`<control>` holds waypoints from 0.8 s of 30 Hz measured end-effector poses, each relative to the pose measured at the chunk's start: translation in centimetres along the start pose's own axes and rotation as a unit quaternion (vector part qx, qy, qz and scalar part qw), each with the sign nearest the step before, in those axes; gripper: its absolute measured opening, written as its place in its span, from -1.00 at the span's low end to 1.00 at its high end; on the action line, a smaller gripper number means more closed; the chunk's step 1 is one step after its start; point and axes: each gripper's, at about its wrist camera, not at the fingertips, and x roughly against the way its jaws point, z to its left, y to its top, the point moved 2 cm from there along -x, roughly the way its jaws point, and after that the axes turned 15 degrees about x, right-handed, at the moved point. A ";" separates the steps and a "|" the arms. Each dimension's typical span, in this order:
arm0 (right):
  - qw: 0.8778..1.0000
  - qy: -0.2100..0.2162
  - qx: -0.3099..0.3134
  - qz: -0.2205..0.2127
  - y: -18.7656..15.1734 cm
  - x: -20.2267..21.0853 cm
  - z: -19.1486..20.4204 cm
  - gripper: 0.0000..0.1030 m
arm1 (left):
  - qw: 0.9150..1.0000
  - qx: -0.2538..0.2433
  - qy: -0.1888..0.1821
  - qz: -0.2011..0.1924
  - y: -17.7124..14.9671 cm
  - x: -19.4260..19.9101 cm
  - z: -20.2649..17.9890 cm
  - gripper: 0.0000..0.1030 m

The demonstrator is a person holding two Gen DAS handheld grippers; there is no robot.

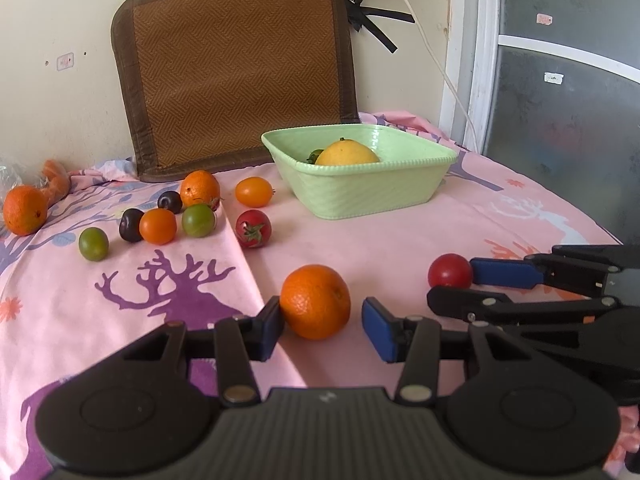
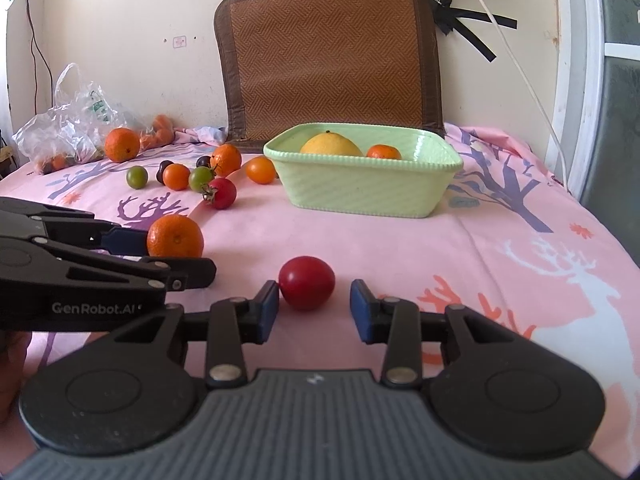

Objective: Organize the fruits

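My left gripper [image 1: 323, 330] is open around an orange mandarin [image 1: 315, 301] on the pink cloth; its left pad touches the fruit, the right pad stands apart. My right gripper [image 2: 314, 311] is open around a red tomato [image 2: 306, 283], left pad touching it. The green basket [image 1: 360, 196] at the back holds a yellow citrus [image 1: 346, 153] and, in the right wrist view, a small mandarin [image 2: 383, 152]. Each gripper shows in the other view: the right gripper [image 1: 452, 286] and the left gripper [image 2: 176, 252].
Several loose fruits lie at back left: mandarins [image 1: 25, 210], green tomatoes [image 1: 93, 243], orange tomatoes [image 1: 253, 191], dark plums [image 1: 131, 225], a red tomato with stem [image 1: 253, 228]. A plastic bag [image 2: 72, 120] sits far left. A woven mat [image 1: 240, 72] leans on the wall.
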 end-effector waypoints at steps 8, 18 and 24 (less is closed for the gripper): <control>1.000 0.001 -0.003 -0.001 0.0 0.0 0.0 -0.18 | 1.000 -0.005 0.002 -0.001 -0.1 0.0 -0.2 -0.12; 1.000 0.005 -0.015 -0.005 -0.1 0.1 -0.3 -0.18 | 1.000 -0.014 0.010 -0.002 -0.2 0.0 -0.4 -0.12; 1.000 0.006 -0.016 -0.006 -0.2 0.1 -0.3 -0.18 | 1.000 -0.015 0.010 -0.002 -0.2 0.1 -0.5 -0.12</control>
